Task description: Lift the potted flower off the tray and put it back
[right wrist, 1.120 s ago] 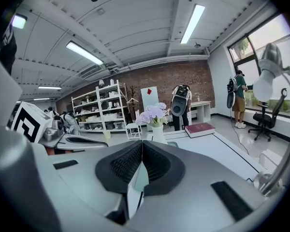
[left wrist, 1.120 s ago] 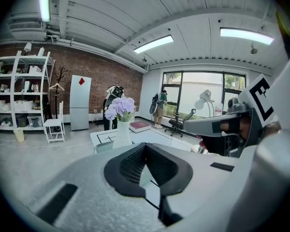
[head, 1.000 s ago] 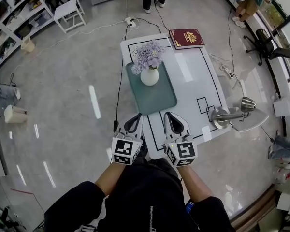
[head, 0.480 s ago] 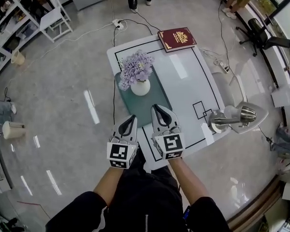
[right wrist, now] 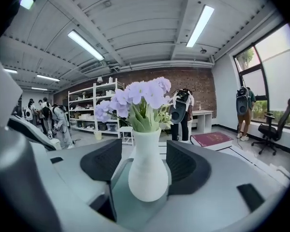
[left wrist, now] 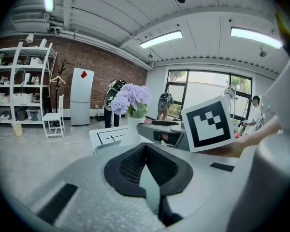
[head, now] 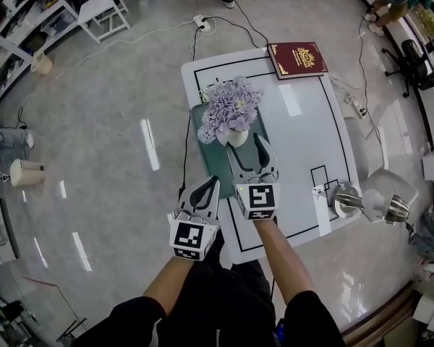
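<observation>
Two tongs are out, but the coming move turns on the right tongs [head: 247,149]. Their jaws are opening wide, one on each side of the white vase [head: 237,137], which stands between them and slightly ahead. In the right gripper view the pads flank its belly without pressing on it, so nothing is held yet. The vase stands upright, its long axis straight up, with the purple flowers [head: 231,105] spreading above the jaws. It sits at the far end of the green tray [head: 210,168], so the lift has not begun. The right hand is plainly the nearer. The left tongs [head: 212,183] hang back at the near left edge of the tray, jaws together and empty. The next step looks like a short push forward and a squeeze low on the belly, kept level so the top-heavy flowers do not tip. The tray lies lengthwise along the left side of a white table [head: 304,129] marked with black lines, a red book [head: 298,58] at its far corner. Around it are glossy grey floor [head: 116,121], white shelves, and people standing at the far side.
</observation>
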A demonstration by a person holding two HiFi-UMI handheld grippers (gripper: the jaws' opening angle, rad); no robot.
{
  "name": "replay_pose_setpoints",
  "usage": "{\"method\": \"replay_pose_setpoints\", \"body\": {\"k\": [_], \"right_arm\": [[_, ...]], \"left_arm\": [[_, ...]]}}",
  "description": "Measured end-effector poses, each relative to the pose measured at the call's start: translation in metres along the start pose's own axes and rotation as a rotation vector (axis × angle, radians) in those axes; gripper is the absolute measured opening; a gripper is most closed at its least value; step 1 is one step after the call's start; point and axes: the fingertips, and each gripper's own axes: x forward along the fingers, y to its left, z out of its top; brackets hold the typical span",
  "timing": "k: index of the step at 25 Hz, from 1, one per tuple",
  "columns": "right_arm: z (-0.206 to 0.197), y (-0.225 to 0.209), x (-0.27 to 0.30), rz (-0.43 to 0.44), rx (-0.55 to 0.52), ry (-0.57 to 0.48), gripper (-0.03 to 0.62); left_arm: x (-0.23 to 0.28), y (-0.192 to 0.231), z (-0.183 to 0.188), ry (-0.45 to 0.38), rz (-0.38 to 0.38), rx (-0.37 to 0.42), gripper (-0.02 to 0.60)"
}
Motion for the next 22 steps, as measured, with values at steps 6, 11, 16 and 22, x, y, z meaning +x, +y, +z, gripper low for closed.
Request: {"method": "replay_pose_setpoints", "body": {"k": [6,11,16,22], "right_arm": [[-0.011,-0.008,0.039,-0.018,-0.001,-0.007,0.276],[-0.013,-0.009,0.061,-0.011,0.004,-0.003,0.276],[-0.019,-0.010,0.074,-0.020,-0.005,0.017,0.275],[-0.018,-0.010,0.075,-0.009,-0.039,0.048,0.247]], "left_arm": [[-0.001,0.020,-0.012,0.018,0.034,-0.013,0.006],[-0.007,0.031,-0.019,0.035,0.054,-0.024,0.006],[-0.008,0.039,-0.021,0.039,0.062,-0.026,0.006],[-0.008,0.043,-0.022,0.041,0.060,-0.026,0.006]]}}
